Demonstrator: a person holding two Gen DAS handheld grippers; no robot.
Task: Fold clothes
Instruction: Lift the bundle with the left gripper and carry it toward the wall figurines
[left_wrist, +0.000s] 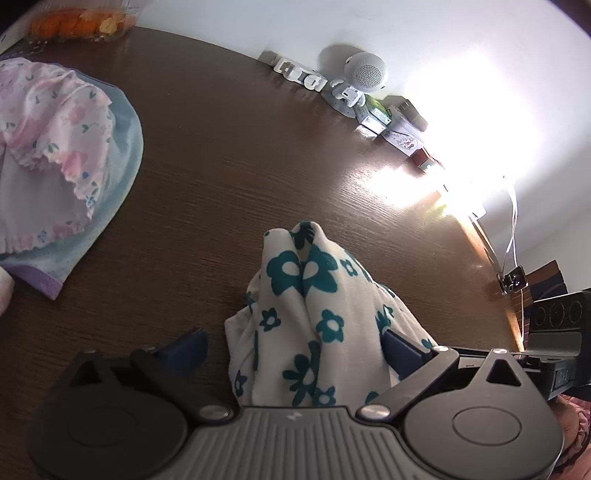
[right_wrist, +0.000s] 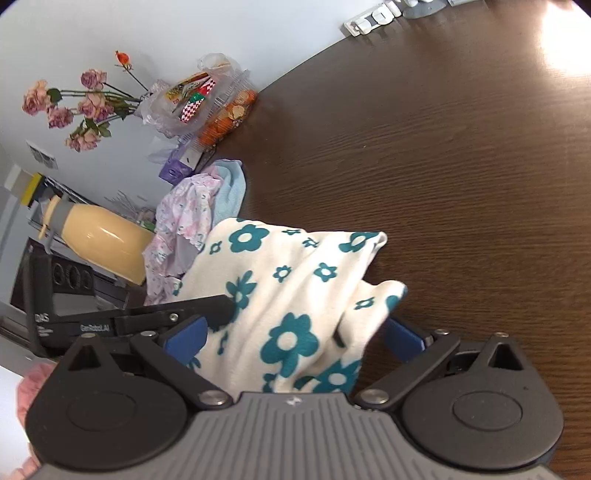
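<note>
A cream garment with teal flowers (left_wrist: 314, 314) lies bunched up on the dark wooden table (left_wrist: 240, 147). My left gripper (left_wrist: 295, 347) stands open around its near end; the blue pads (left_wrist: 188, 343) sit wide apart and the cloth lies loose between them. In the right wrist view the same garment (right_wrist: 288, 288) spreads between the wide-apart jaws of my open right gripper (right_wrist: 293, 338). The left gripper's black finger (right_wrist: 218, 308) reaches onto the cloth from the left. A pile of pink floral and light blue clothes (left_wrist: 55, 147) (right_wrist: 192, 210) lies at the table's left.
Along the wall stand a white robot-shaped speaker (left_wrist: 360, 79), small boxes (left_wrist: 399, 129) and a clear box of oranges (right_wrist: 225, 118). Dried roses (right_wrist: 74, 107) and a yellow bottle (right_wrist: 103, 243) are at the left. A white cable (left_wrist: 511, 221) hangs at the right table edge.
</note>
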